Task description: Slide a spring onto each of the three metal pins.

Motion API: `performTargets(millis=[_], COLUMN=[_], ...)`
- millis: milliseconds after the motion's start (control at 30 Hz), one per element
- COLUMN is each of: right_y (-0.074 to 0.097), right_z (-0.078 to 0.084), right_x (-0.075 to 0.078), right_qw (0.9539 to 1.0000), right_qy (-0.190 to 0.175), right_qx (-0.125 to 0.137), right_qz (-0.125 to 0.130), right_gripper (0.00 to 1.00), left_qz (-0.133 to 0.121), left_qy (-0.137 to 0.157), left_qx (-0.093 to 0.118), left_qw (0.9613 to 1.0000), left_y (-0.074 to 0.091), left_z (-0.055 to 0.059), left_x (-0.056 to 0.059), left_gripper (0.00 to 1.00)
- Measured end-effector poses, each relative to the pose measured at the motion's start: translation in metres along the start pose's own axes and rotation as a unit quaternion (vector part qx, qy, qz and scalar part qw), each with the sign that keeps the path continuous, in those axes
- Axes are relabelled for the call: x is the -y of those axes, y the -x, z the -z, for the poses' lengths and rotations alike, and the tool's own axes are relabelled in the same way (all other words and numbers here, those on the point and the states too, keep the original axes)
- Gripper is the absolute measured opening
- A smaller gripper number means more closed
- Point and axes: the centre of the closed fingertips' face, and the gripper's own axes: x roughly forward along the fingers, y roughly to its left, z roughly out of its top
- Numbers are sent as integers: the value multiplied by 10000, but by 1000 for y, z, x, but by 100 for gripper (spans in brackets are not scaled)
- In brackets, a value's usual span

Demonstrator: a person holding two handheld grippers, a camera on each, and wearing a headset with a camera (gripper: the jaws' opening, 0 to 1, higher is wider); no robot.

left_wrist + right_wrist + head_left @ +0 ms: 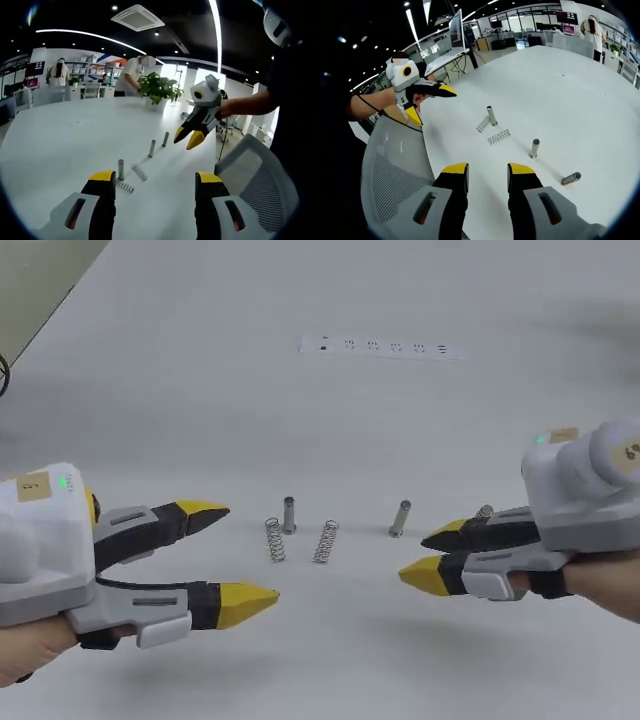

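Three short metal pins stand on the white table. The left pin (289, 515) (120, 169) (491, 115) and the middle pin (400, 519) (151, 148) (534, 148) are bare. The right pin (485, 511) (571, 178) wears a spring and sits just behind my right gripper. Two loose springs (274, 539) (326, 541) lie flat by the left pin. My left gripper (235, 555) (156, 177) hovers open wide, left of the springs. My right gripper (420, 555) (487, 172) is open by a narrower gap, with nothing in it, near the middle pin.
A white power strip (380, 346) lies far back on the table. A grey mesh chair (260, 175) (395, 170) stands at the near table edge. A potted plant (159, 89) sits at the table's far end, with people beyond it.
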Motion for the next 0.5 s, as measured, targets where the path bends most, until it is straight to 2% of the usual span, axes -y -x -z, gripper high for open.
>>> performTargets(millis=[133,200,233,367,500], right_y=[-13,-20,-24,-35,-49], right_z=[-6,-4,-1,-7,-11], right_x=[-2,-4,-6,-15,-11], right_qw=[9999,9995,9991,9990,9978], right_qy=[-126,-194,-222,-152,-101], right_qx=[-41,-193,-361,-410,-599], right_qz=[103,126,79,39,261], right_gripper=[29,27,27,28,28], left_qz=[60,101,132,199,274], left_qy=[-31,-32,-32,-42,-48], left_qx=[-7,-4,10,24,-2], left_qw=[10000,9999,9999,9998,9996], left_y=[2,3,4,6,6], left_z=[0,0,-1,-1,1], left_x=[-1,-1,0,0,2], left_gripper=[59,59,60,59,58])
